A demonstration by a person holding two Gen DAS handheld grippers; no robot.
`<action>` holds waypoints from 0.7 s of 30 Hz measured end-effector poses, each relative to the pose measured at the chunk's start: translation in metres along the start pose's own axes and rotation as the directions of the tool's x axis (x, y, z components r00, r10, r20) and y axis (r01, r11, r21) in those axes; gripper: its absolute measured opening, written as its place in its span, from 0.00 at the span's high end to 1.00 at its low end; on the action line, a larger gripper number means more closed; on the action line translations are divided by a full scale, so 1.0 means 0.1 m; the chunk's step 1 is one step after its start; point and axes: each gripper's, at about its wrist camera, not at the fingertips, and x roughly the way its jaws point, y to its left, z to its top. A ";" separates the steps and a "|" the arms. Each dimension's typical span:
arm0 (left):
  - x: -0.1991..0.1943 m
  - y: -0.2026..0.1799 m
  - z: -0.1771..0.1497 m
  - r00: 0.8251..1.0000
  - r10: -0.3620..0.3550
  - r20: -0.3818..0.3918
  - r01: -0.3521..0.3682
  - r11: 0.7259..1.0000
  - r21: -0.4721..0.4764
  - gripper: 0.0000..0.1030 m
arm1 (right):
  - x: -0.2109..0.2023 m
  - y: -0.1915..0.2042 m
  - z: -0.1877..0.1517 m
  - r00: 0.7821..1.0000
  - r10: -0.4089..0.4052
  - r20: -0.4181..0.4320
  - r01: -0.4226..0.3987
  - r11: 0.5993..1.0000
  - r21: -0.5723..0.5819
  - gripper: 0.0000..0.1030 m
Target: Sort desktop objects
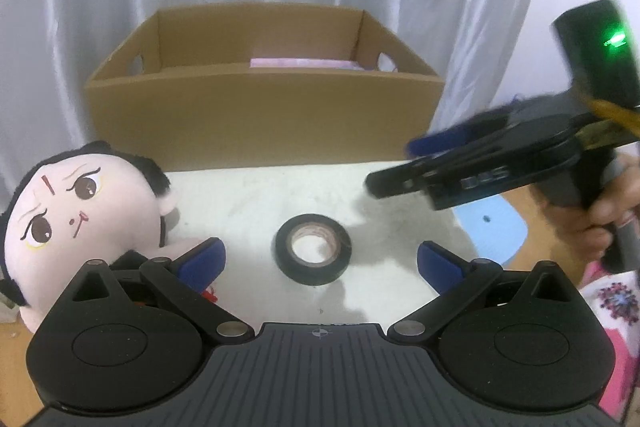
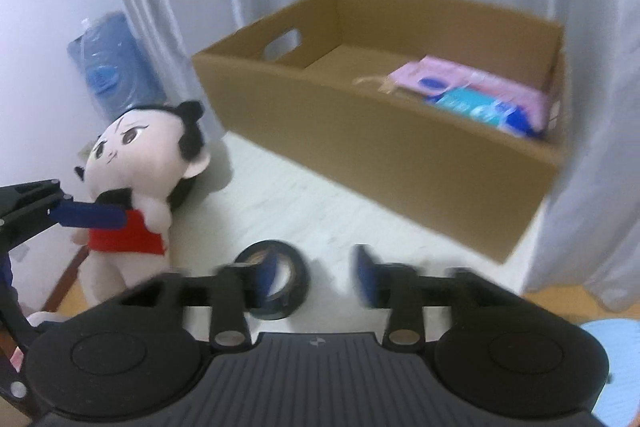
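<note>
Left wrist view shows the left gripper (image 1: 320, 261) spread wide around the tape roll (image 1: 313, 249), ready to grab it for the box (image 1: 264, 115). Right gripper (image 2: 316, 277) is apart too, holding nothing.

The left claw (image 1: 321, 261) is held low and level, pointing forward, its two blue-padded fingers (image 1: 204, 261) spread wide apart with nothing between them. The right claw (image 2: 316, 277) is also parted, its blue pads blurred in its own view. From the left wrist view it reaches in from the right side, raised and angled leftward, gripped at its handle by the person's bare right hand (image 1: 608, 211).
</note>
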 end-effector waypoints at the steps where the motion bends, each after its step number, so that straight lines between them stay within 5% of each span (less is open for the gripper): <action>1: 0.02 -0.03 -0.01 1.000 0.024 -0.013 -0.024 1.000 0.006 0.00 | -0.02 0.02 0.01 1.000 -0.016 0.016 0.016 1.000 -0.019 0.24; 5: 0.11 -0.11 -0.02 0.987 0.149 -0.051 -0.147 0.988 0.051 0.00 | -0.12 0.10 0.02 0.994 -0.095 0.060 0.101 0.989 -0.104 0.00; 11: 0.14 -0.11 -0.02 0.983 0.167 -0.078 -0.164 0.986 0.042 0.00 | -0.14 0.17 -0.01 0.985 -0.162 0.061 0.170 0.969 -0.178 0.00; 21: 0.23 -0.09 -0.03 0.979 0.171 -0.109 -0.168 0.985 0.039 0.00 | -0.23 0.14 -0.04 0.983 -0.161 0.084 0.175 0.964 -0.199 0.00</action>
